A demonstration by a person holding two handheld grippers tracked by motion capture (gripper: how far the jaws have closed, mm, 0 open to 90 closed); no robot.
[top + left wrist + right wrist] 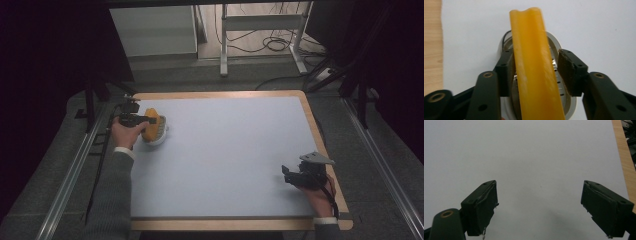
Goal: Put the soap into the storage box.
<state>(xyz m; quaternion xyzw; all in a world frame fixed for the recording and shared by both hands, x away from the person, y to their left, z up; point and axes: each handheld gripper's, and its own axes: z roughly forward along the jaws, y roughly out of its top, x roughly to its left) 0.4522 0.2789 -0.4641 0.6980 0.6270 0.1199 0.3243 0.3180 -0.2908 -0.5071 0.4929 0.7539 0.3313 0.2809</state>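
While R gripper (539,207) gapes — idle.

Peel piece (151,124) over bowl (159,137), table (225,150) far left; right tool (292,176) near right.

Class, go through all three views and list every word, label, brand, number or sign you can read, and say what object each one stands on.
None: no readable text stands on anything in these views.
The orange piece between the left gripper jaws is plain.
The white round object beneath it shows small holes, no lettering.
The right gripper and the pale table surface bear no markings.
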